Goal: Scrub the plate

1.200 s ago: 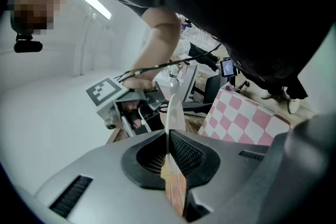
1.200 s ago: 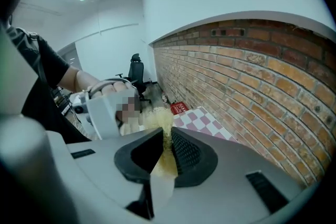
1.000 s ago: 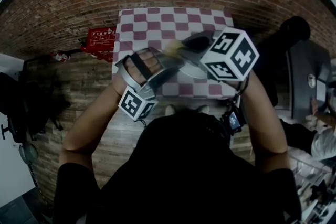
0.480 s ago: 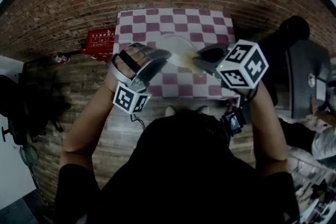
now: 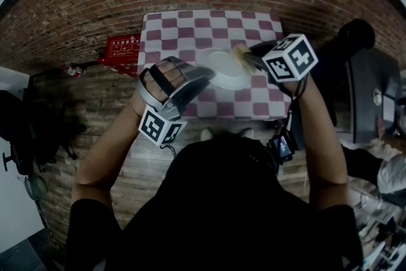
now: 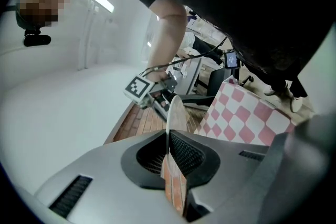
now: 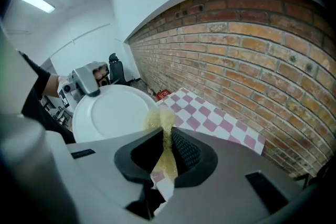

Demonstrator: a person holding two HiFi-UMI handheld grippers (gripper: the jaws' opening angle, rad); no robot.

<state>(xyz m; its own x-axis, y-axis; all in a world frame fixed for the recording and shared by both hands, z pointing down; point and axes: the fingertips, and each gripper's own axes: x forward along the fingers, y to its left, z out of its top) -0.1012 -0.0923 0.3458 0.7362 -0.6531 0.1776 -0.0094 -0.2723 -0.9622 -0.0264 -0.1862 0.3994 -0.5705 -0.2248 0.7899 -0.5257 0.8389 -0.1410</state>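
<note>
A white plate hangs above the red-and-white checked table, and my left gripper is shut on its near-left rim. In the left gripper view the plate stands edge-on between the jaws of the left gripper. My right gripper is shut on a yellow scrubber, which sits at the plate's far-right rim. In the right gripper view the scrubber pokes out of the right gripper beside the plate's face.
A brick wall runs behind the table. A red crate stands on the floor left of the table. A black chair and dark furniture are at the right. My shoes show at the table's near edge.
The right gripper has carried the scrubber from the plate's left side across its face to the far-right rim. The left gripper has kept its hold on the plate and barely shifted.
</note>
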